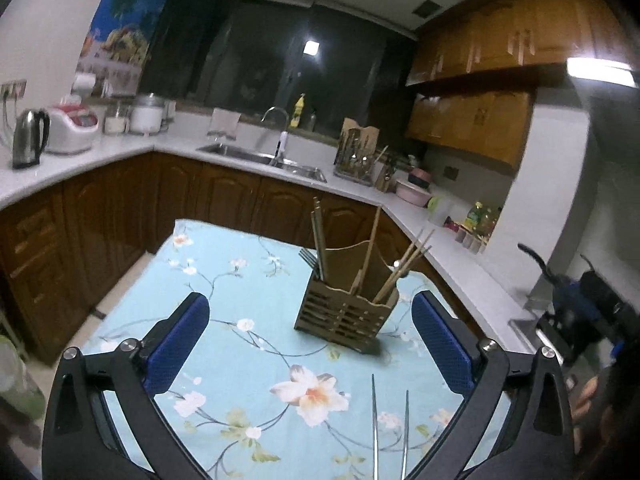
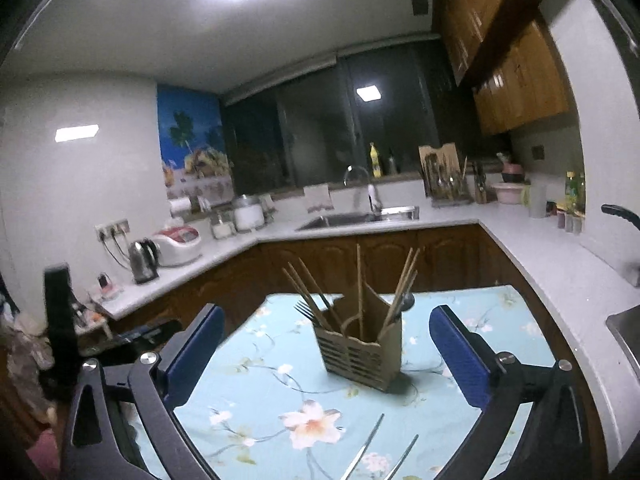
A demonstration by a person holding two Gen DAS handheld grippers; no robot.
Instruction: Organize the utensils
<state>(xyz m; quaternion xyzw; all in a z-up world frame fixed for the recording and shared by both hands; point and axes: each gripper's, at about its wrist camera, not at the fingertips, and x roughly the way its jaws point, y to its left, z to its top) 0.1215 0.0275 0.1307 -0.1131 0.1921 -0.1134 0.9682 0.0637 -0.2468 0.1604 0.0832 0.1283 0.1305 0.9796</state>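
From your left wrist camera, your left gripper (image 1: 310, 344) stands wide open with nothing between its blue pads (image 1: 178, 344). It hangs over the table (image 1: 224, 280) in its floral cloth. Ahead, between the fingers, the wooden holder (image 1: 346, 314) stands upright on the cloth. It holds wooden chopsticks (image 1: 404, 266), some upright and some leaning right, and forks (image 1: 310, 260) stick up at its left rear. Nearer you, below the holder, two thin metal prongs of the tongs (image 1: 390, 428) lie on the cloth. They run toward the bottom edge, slightly spread, tips apart, with nothing between them. The hinge end is cut off, so you cannot tell how far they open overall. At the far right your other gripper shows dark and blurred. Behind, the counter (image 1: 120, 152) carries a kettle (image 1: 30, 136) and a sink (image 1: 264, 160).

From your right wrist camera, your right gripper (image 2: 326, 350) is also spread wide and empty, hanging over the same cloth. The holder (image 2: 362, 350) sits between its fingers, a little farther on, chopsticks (image 2: 404, 284) fanning out left and right. The tongs (image 2: 378, 450) lie near the bottom edge, two prongs with tips apart, gripping nothing. They are apart from the holder and touch neither gripper.
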